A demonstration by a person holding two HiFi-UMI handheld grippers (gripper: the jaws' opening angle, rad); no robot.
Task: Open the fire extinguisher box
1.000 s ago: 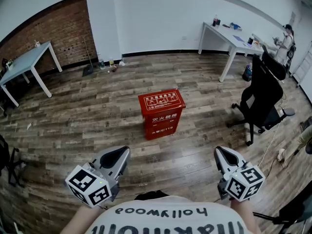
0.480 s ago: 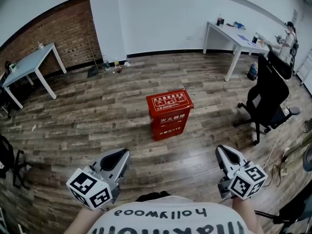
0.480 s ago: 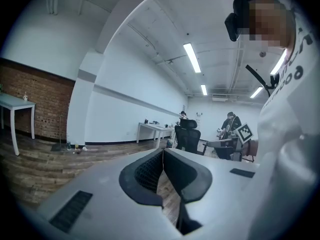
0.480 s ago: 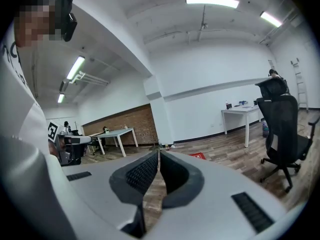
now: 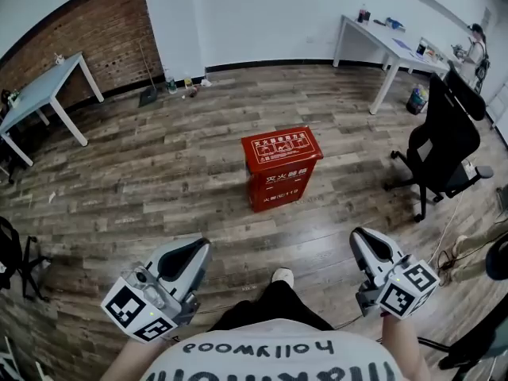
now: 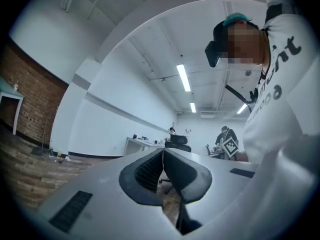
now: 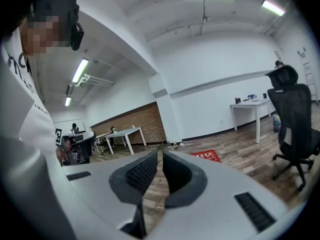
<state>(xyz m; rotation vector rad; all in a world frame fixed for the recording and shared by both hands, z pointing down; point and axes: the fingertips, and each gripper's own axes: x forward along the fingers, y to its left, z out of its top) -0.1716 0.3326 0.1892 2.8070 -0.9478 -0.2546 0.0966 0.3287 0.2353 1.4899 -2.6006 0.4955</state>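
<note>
Grippers come first: I am holding two, low in the head view. The left gripper point(image 5: 194, 252) is sitting fully closed and empty. The right gripper point(image 5: 369, 248) is showing only a thin slit, with nothing in it. Between them one shoe point(image 5: 282, 277) is poking out. Wood-plank floor point(image 5: 159, 181) is running outward under everything. One red fire extinguisher box point(image 5: 282, 165) is standing upright on it with its lid down, ahead of both grippers, between their lines and well apart from them. Beyond, one black office chair point(image 5: 444, 145) and two tables are standing before a brick wall point(image 5: 79, 30).
</note>
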